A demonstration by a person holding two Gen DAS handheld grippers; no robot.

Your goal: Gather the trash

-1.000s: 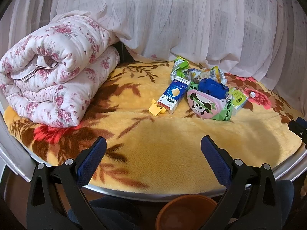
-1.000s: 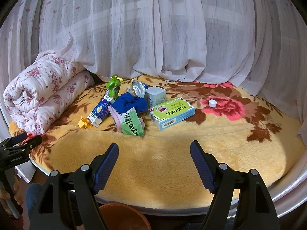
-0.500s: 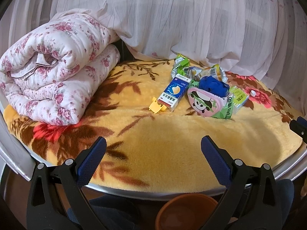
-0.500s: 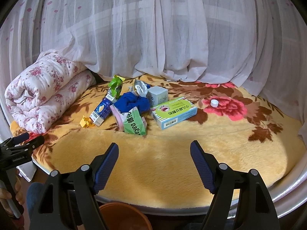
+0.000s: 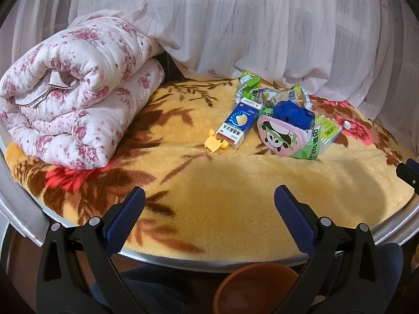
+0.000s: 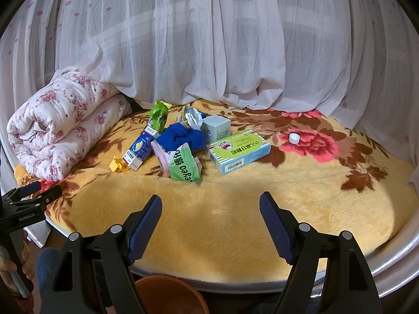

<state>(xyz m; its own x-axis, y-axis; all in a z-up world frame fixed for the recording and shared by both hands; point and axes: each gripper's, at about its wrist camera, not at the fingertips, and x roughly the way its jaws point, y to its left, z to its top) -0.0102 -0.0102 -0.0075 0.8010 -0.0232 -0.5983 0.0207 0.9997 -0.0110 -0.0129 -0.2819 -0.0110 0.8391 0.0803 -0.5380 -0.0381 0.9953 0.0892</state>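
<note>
**Both grippers parked at bed edge, trash pile untouched**

Next to nothing has moved since the earlier frames: only a slight drift of the view, same pile, same layout, both hands holding station.

The left gripper (image 5: pixel 209 209) hangs over the near edge of the yellow floral plush blanket (image 5: pixel 235 196), jaws wide, nothing between the blue pads. The right gripper (image 6: pixel 209 217) sits the same way: jaws spread wide, empty, aimed down and forward at the bed. Each tool's tip shows at the margin of the other's view, so they sit side by side, well apart. A hand (image 6: pixel 15 269) grips the left tool's handle at the left edge of the right view.

The trash is clustered mid-blanket, well ahead of both grippers: blue-and-white carton (image 5: pixel 239 124), small yellow plastic clip (image 5: pixel 216 144) touching its near end, pink panda-print pouch (image 5: pixel 281 137) with a crumpled blue cloth (image 6: pixel 182 137) on top, green printed wrapper (image 6: pixel 184 168), green-and-blue flat box (image 6: pixel 239 151), pale cube box (image 6: pixel 217 128), opened foil pack (image 6: pixel 192 117), and a green snack wrapper (image 6: pixel 158 113) at the back. A white bottle cap (image 6: pixel 293 138) lies alone to the right.

A round terracotta-coloured bin (image 5: pixel 256 287) sits below the bed edge, between the tools and close to the body, likely placed there so each piece drops straight in. The rolled floral quilt (image 5: pixel 76 91) stays off to the left, clear of the pile.

Judgement: nothing collected yet; this reads as a ready pose before the first reach.
</note>
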